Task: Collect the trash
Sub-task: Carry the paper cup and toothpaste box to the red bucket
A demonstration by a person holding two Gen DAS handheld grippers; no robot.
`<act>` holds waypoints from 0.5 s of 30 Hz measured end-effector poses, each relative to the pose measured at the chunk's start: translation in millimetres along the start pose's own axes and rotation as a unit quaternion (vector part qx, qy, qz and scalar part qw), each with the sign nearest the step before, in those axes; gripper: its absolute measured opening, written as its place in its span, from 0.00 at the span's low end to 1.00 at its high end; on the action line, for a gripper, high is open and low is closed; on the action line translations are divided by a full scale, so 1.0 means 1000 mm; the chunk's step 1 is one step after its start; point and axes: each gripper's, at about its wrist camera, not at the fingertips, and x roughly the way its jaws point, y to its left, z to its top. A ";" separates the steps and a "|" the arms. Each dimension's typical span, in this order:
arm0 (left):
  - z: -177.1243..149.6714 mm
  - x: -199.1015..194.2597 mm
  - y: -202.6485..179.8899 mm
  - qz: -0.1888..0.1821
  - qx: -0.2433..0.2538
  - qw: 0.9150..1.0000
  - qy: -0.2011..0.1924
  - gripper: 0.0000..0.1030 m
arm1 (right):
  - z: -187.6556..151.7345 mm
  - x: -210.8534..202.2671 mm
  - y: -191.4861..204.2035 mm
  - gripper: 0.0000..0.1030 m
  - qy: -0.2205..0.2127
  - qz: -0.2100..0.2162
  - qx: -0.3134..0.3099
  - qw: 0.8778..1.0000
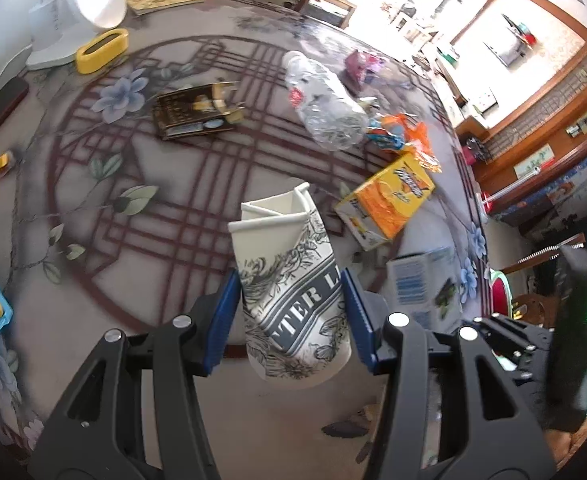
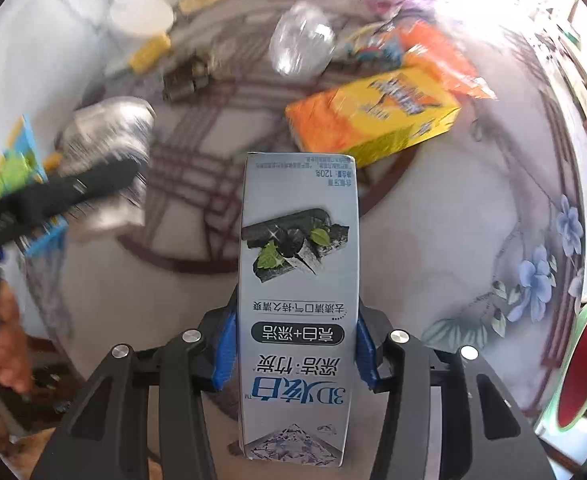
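Crushed floral paper cup [image 1: 289, 280]; grey toothpaste box [image 2: 299, 300] uncrushed.

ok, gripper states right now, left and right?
Left gripper: closed on the crushed paper cup.
Right gripper: closed on the toothpaste box.

One crushed white paper cup [image 1: 289, 280], one grey toothpaste carton [image 2: 299, 300], one clear plastic bottle [image 1: 323, 100], one yellow-orange cardboard box [image 1: 385, 204], one dark flattened packet [image 1: 193, 110] and one orange crumpled wrapper [image 1: 407, 136] were counted.
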 end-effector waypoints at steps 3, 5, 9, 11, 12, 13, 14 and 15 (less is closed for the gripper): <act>0.001 0.002 -0.012 -0.006 0.017 1.000 0.004 0.48 | 0.000 -0.023 -0.021 0.45 -0.028 0.007 0.032 0.999; 0.002 0.004 -0.018 -0.010 0.025 1.000 0.006 0.48 | -0.001 -0.036 -0.032 0.45 -0.045 0.008 0.053 0.998; 0.004 0.008 -0.036 -0.021 0.048 0.999 0.010 0.48 | -0.001 -0.053 -0.051 0.45 -0.066 0.009 0.088 0.994; 0.006 0.011 -0.046 -0.026 0.058 0.998 0.012 0.48 | -0.003 -0.059 -0.061 0.45 -0.072 0.008 0.103 0.992; 0.006 0.012 -0.050 -0.029 0.063 0.998 0.013 0.48 | -0.006 -0.061 -0.064 0.45 -0.075 0.007 0.109 0.991; 0.007 0.014 -0.056 -0.032 0.067 0.997 0.015 0.48 | -0.009 -0.064 -0.069 0.45 -0.077 0.005 0.116 0.990; 0.007 0.017 -0.062 -0.036 0.074 0.996 0.017 0.48 | -0.011 -0.067 -0.072 0.45 -0.079 0.004 0.120 0.990; 0.008 0.019 -0.068 -0.041 0.079 0.996 0.020 0.48 | -0.014 -0.068 -0.074 0.45 -0.081 0.002 0.124 0.989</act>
